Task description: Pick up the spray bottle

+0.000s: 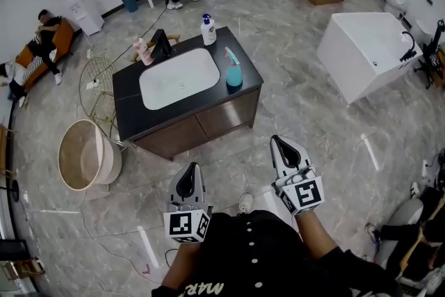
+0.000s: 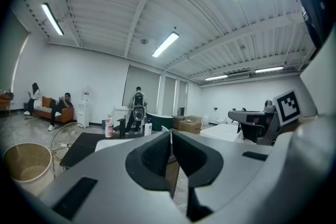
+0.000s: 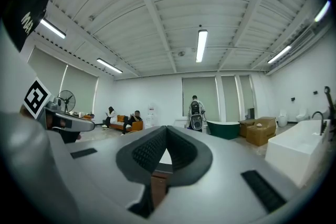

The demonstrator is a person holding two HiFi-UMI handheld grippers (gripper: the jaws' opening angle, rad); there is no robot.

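Nearest, the grey left gripper [image 1: 188,170] and grey right gripper [image 1: 278,142] both have their jaws together on nothing, while farther off at twelve o'clock the teal plastic spray bottle [image 1: 233,70] stands upright at the three o'clock edge of the black vanity countertop [image 1: 128,98].

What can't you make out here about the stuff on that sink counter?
- Head view: print on the spray bottle, pump bottle and pink bottle, too small.
- Right gripper view: all three bottles, hidden behind the right gripper and its shut jaws.
- Head view: the inside of the cabinet, behind closed doors.
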